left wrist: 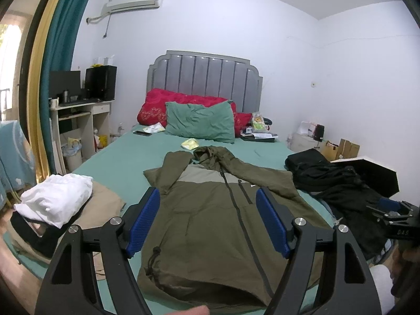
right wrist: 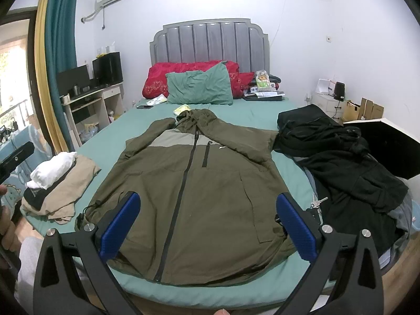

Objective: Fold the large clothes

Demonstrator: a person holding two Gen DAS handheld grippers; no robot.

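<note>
Bed (right wrist: 252,115) with green sheet occupies the middle of a white-walled room; grey padded headboard (right wrist: 210,39) at the far end, green pillow (right wrist: 199,88) leaning on red bedding (right wrist: 162,77). Olive hooded jacket (right wrist: 189,183) lies flat, front up, zipped, hood toward the pillow, hem at the near edge. White and beige clothes (right wrist: 60,178) stacked at its left; black garments (right wrist: 341,162) heaped at its right. Desk with monitor (left wrist: 65,86) beside teal curtain (left wrist: 65,39); air conditioner (left wrist: 134,1) high on the wall. Left gripper (left wrist: 207,197) and right gripper (right wrist: 208,202) both above the hem, jaws spread, holding nothing.
</note>
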